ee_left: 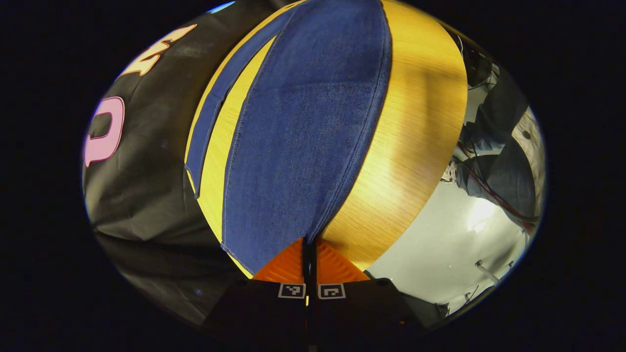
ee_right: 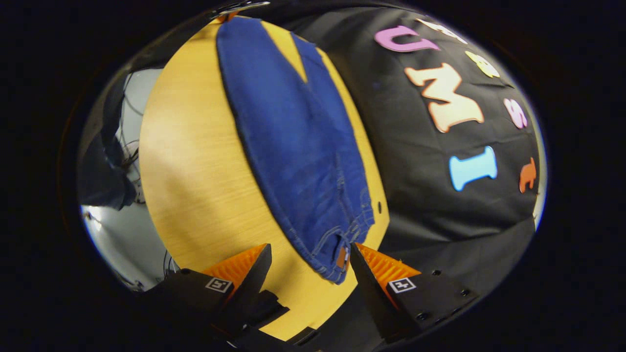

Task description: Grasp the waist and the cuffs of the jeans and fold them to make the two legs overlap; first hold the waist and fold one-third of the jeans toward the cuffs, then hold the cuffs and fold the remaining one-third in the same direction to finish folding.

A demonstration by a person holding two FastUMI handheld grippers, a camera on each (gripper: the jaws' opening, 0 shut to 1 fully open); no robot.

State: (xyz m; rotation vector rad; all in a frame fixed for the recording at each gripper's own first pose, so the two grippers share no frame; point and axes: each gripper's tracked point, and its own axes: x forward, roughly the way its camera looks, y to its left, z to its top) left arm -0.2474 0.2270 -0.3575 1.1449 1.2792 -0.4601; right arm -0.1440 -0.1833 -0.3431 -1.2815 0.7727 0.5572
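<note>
Left gripper (ee_left: 309, 244): its fingers are lying pressed together, and the corner of the near leg's cuff (ee_left: 274, 254) is meeting them at the tips; denim is probably nipped there, though the cloth between the pads is too fine to make out.

Jeans (ee_left: 303, 127): they are lying flat along the wooden worktop (ee_left: 415, 146), legs still apart, with a wedge of bare wood showing between the near leg and the far leg (ee_left: 215, 107), which is running beside the worktop's edge toward the booth wall.

Waist (ee_right: 337, 254): in the right gripper view it is resting at the near corner of the worktop, close to the wall-side edge, the seat slightly puckered.

Right gripper (ee_right: 310, 256): its fingers are standing spread wide, one to either side of the waistband, touching nothing (not yet gripping).

Step in hand: securing both ends before laying one leg over the other.

Doing it well: the right gripper should be settling lower until the waistband edge is sitting well between the pads, then closing on the full thickness of cloth; a shallow bite would likely be slipping off under the denim's weight.

Caution: both ends should be lifting together and travelling evenly across the worktop, so the legs are overlapping seam to seam and not skewing (uneven pull would be twisting the crotch).
</note>
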